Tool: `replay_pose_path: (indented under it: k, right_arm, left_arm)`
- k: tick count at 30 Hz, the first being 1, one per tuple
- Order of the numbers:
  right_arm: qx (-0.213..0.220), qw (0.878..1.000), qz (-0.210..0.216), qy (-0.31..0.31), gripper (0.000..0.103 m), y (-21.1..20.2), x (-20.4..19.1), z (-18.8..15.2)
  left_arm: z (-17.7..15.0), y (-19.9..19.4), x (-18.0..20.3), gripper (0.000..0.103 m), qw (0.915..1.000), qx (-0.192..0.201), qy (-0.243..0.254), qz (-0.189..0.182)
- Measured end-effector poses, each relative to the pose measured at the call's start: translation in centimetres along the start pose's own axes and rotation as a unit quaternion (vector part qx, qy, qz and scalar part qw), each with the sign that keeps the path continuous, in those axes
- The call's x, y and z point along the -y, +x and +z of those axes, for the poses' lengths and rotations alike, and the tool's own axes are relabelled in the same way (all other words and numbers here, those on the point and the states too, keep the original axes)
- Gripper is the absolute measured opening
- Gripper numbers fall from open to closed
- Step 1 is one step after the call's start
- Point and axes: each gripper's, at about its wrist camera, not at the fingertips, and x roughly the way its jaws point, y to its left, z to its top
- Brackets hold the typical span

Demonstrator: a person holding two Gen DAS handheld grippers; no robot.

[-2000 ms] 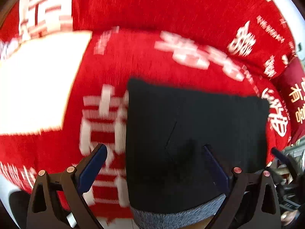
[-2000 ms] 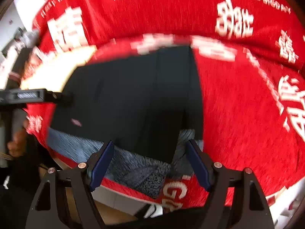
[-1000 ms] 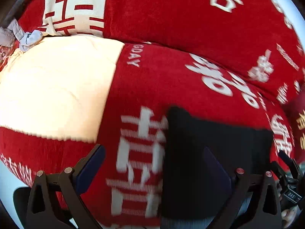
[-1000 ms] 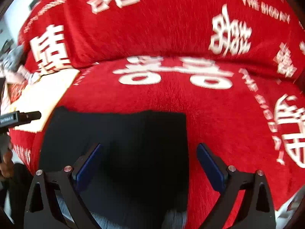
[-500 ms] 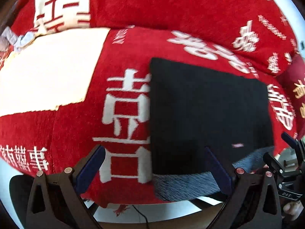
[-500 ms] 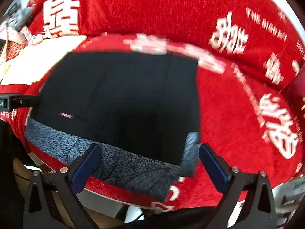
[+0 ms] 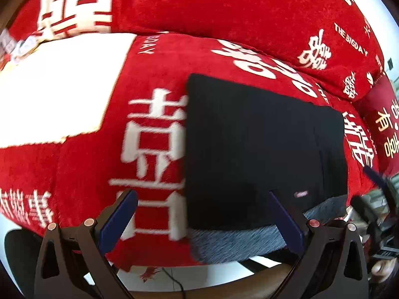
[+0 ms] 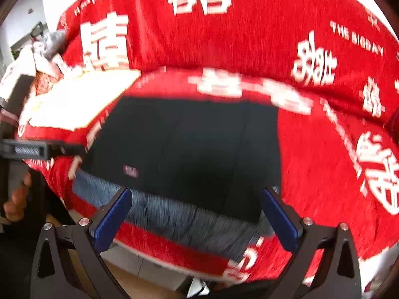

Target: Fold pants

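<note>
Left wrist view: the left claw (image 7: pixel 203 216) gapes wide and empty just short of the black pants (image 7: pixel 261 147), which lie folded into a neat rectangle on the red sofa cover (image 7: pixel 154 79), grey waistband (image 7: pixel 234 243) at the seat's front edge, likely for easy reach.

Right wrist view: the right claw (image 8: pixel 197 214) also hangs wide, holding nothing, over the waistband. A cream panel (image 8: pixel 79 99) lies beside the pants.

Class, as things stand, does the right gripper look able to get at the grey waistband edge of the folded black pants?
Probably yes. The right gripper is open and empty, with the grey waistband lying directly ahead between its fingers on the red blanket; nothing lies between them.
</note>
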Motion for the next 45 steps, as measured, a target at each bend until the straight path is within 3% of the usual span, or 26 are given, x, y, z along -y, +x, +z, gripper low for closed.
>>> replay_pose_path:
  k: [3, 6, 8, 11, 13, 18, 21, 28, 32, 34, 36, 37, 39, 42, 45]
  right_arm:
    - [0.015, 1.0, -0.014, -0.016, 0.103, 1.7, 0.6, 3.2]
    - [0.005, 1.0, 0.014, 0.017, 0.103, 5.3, 2.1, 6.4]
    - [-0.018, 0.999, 0.024, 0.033, 0.103, 7.8, 3.0, 7.5]
    - [-0.091, 0.993, 0.033, 0.061, 0.103, 12.4, 4.5, 7.4]
    - [-0.097, 0.993, 0.025, 0.064, 0.103, 13.4, 5.0, 6.9]
    - [-0.105, 0.993, 0.012, 0.045, 0.103, 12.5, 4.8, 6.8]
    - [-0.073, 0.995, 0.018, 0.071, 0.103, 9.1, 5.4, 6.2]
    - [-0.054, 0.994, -0.013, 0.096, 0.103, 3.1, 5.8, 0.6]
    - [-0.024, 0.998, -0.014, 0.057, 0.103, 1.0, 2.9, -0.7]
    - [-0.019, 0.999, 0.003, 0.03, 0.103, 1.0, 1.2, -1.2]
    - [-0.045, 0.999, 0.014, 0.017, 0.103, 2.9, 0.1, -1.8]
    - [-0.068, 0.997, 0.007, 0.021, 0.103, 4.4, 0.1, -2.1]
    - [-0.063, 0.998, -0.022, 0.004, 0.103, 4.9, -0.4, -2.2]
    - [-0.068, 0.997, -0.028, -0.001, 0.103, 3.9, -0.4, -1.8]
    - [-0.034, 0.999, -0.04, 0.0, 0.103, 0.6, 0.2, -1.7]
  left_arm:
    - [1.1, 1.6, 2.7, 0.103, 0.9993, 0.0, 0.036, 0.002]
    - [1.2, 3.3, 4.8, 0.103, 0.9979, -0.018, 0.061, 0.01]
    - [1.0, 4.4, 5.7, 0.103, 0.9966, -0.031, 0.07, 0.032]
    - [1.1, 4.6, 6.0, 0.103, 0.9967, -0.022, 0.07, 0.033]
    - [1.2, 4.7, 5.8, 0.103, 0.9966, -0.023, 0.072, 0.032]
    - [1.2, 4.8, 5.7, 0.103, 0.9966, -0.021, 0.072, 0.035]
    - [1.1, 4.6, 5.4, 0.103, 0.997, -0.022, 0.069, 0.028]
    - [0.7, 4.4, 5.3, 0.103, 0.997, -0.016, 0.07, 0.029]
    - [0.5, 4.3, 5.3, 0.103, 0.9973, -0.016, 0.066, 0.028]
    - [0.5, 4.2, 5.4, 0.103, 0.9973, -0.016, 0.066, 0.028]
    - [0.5, 4.2, 5.3, 0.103, 0.9973, -0.016, 0.066, 0.028]
    - [0.4, 4.2, 5.3, 0.103, 0.9973, -0.019, 0.067, 0.026]
    - [0.3, 4.0, 5.1, 0.103, 0.9972, -0.02, 0.067, 0.025]
    - [0.1, 3.1, 3.9, 0.103, 0.998, -0.024, 0.054, 0.022]
    - [-0.8, 1.4, 1.5, 0.103, 0.9991, -0.006, 0.034, 0.026]
